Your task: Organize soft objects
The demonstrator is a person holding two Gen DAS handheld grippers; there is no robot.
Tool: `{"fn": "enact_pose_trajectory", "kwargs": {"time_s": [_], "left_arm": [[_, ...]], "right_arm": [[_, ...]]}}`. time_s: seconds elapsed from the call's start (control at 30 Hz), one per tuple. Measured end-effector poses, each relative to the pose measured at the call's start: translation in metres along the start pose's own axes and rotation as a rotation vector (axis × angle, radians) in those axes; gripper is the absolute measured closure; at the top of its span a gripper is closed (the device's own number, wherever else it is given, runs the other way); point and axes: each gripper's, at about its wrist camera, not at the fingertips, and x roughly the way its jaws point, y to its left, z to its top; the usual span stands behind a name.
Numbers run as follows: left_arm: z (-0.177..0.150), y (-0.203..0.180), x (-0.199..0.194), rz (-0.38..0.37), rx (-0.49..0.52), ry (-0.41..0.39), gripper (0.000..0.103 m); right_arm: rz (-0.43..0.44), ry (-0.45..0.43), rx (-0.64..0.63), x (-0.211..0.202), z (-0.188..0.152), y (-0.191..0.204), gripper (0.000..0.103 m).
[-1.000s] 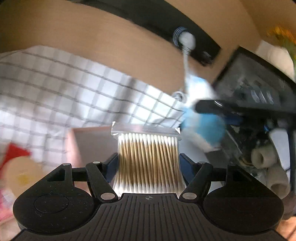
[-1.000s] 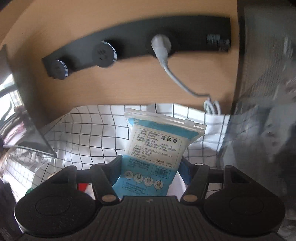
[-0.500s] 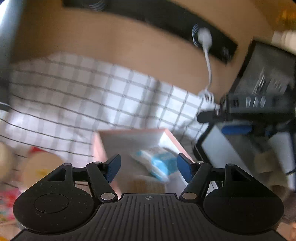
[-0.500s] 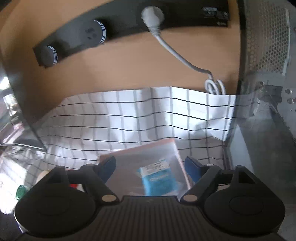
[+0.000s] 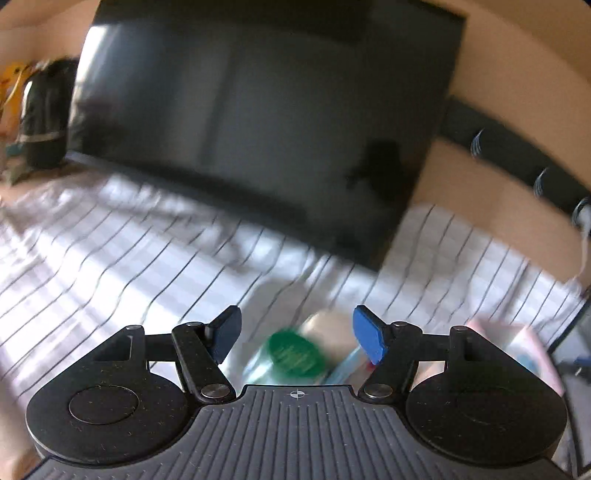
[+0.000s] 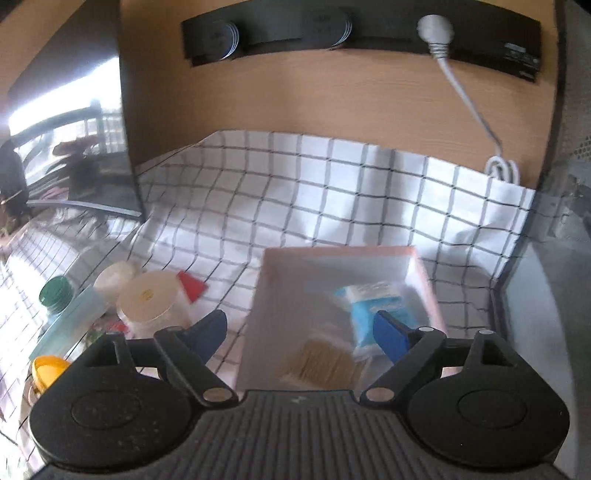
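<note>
In the right wrist view a pink box (image 6: 421,266) lies on the checked cloth. Inside it are a blue-and-white packet (image 6: 373,302) and a bundle of cotton swabs (image 6: 321,360). My right gripper (image 6: 299,336) is open and empty, just above the box's near side. In the left wrist view my left gripper (image 5: 297,332) is open and empty above a green-capped bottle (image 5: 291,352) and a pale round tub (image 5: 325,325); the view is blurred. The pink box (image 5: 517,339) is at its right.
Left of the box lie the green-capped bottle (image 6: 55,291), a round pale tub (image 6: 151,299), a red piece (image 6: 192,286) and a yellow-capped item (image 6: 46,369). A dark monitor (image 5: 258,122) stands behind the cloth. A black power strip (image 6: 369,33) with a white plug is on the wooden wall. A dark case (image 6: 561,258) stands right.
Both grippers let go: the swabs and the blue packet now lie in the pink box. My left gripper has swung left towards the bottle; my right has drawn back.
</note>
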Motion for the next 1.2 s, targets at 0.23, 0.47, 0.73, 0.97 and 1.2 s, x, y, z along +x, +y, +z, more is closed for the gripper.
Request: {"fn": "enact_pose_trajectory", "kwargs": {"time_s": [0.23, 0.47, 0.73, 0.97, 1.2], "left_arm": [[-0.053, 0.009, 0.025, -0.149, 0.103, 0.178, 0.031], [-0.065, 0.039, 0.042, -0.083, -0.009, 0.184, 0.033], [-0.08, 0.028, 0.078, -0.099, 0.044, 0.254, 0.034], [-0.081, 0.017, 0.055, -0.174, 0.081, 0.182, 0.039], [-0.083, 0.04, 0.067, 0.004, 0.091, 0.222, 0.041]], "right_arm": [[0.017, 0.091, -0.061, 0.007, -0.005, 0.041, 0.015], [-0.01, 0.133, -0.168, 0.007, -0.026, 0.08, 0.015], [0.001, 0.186, -0.174, 0.015, -0.034, 0.101, 0.015], [-0.005, 0.19, -0.188, 0.014, -0.033, 0.11, 0.015], [-0.007, 0.227, -0.179, 0.019, -0.042, 0.108, 0.015]]}}
